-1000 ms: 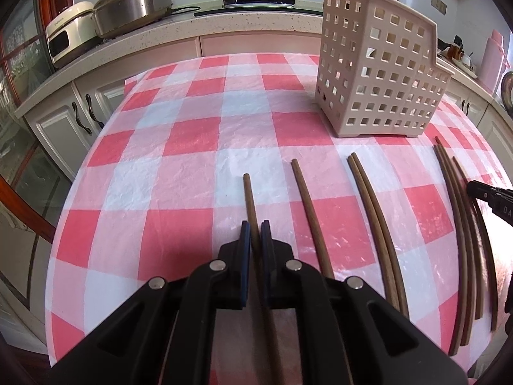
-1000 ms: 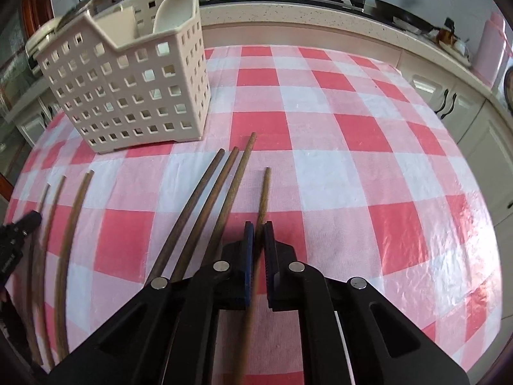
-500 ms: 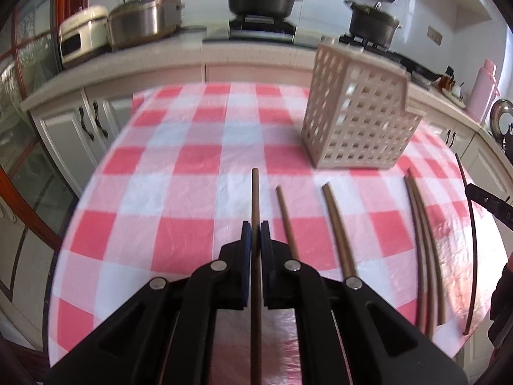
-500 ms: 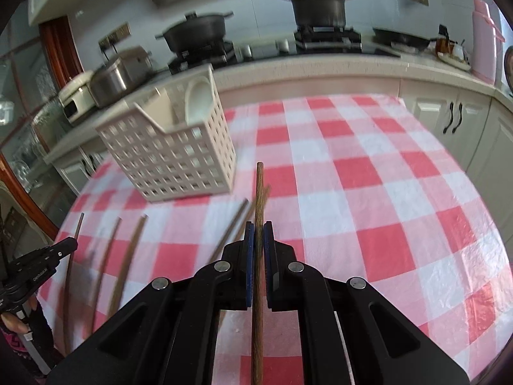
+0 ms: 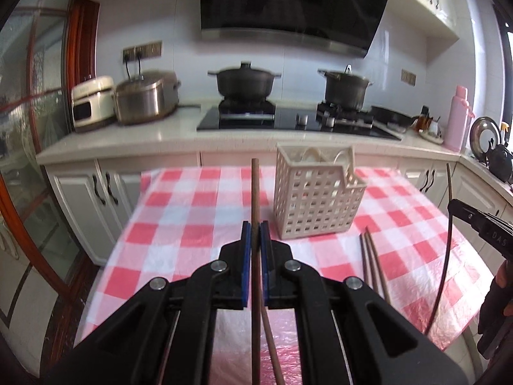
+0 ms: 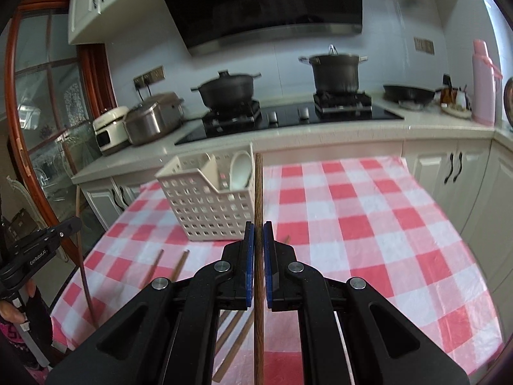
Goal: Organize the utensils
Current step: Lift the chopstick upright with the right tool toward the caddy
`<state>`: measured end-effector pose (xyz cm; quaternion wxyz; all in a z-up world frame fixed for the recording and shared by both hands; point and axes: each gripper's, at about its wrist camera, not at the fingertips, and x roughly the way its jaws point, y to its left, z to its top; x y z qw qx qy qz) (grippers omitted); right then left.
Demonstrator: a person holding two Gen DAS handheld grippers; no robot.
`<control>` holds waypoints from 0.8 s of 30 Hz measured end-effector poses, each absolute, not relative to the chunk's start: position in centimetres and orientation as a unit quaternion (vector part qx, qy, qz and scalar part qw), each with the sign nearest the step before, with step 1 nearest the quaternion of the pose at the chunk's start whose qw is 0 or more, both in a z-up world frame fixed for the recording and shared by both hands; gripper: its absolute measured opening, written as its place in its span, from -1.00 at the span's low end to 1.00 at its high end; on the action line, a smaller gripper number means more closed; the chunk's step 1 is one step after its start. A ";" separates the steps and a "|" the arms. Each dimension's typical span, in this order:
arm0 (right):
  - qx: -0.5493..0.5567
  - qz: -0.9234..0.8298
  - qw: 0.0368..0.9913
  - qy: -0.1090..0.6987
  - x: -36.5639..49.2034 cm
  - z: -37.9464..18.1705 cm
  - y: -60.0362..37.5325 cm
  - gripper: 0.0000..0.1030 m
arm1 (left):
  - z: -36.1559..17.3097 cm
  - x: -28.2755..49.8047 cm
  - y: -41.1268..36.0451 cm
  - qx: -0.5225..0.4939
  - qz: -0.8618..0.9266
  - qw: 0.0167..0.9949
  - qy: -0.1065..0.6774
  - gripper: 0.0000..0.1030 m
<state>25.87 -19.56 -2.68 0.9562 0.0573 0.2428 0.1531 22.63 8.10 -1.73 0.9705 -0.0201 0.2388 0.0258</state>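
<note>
Now, from the left wrist, the left gripper pinches a chopstick clear above the table, left of the basket. From the right wrist, the right gripper pinches another chopstick just beside the basket's right edge.

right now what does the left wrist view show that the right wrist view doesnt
Left wrist only: the left gripper shut on its chopstick up close, with the right gripper at the right edge.
Right wrist only: the right gripper shut on its own chopstick, and a white spoon.
Both: the slotted basket, loose chopsticks, checked tablecloth.
</note>
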 end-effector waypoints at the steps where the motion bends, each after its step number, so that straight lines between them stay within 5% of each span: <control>1: 0.057 0.155 0.957 0.238 25.5 -2.4 -19.6 -0.88 | -1.5 22.3 7.9 -0.019 0.025 0.972 0.234 -0.89; 24: 0.031 0.175 0.969 0.174 24.0 1.0 -18.0 -0.88 | 2.2 20.5 4.6 0.004 0.014 0.989 0.148 -0.89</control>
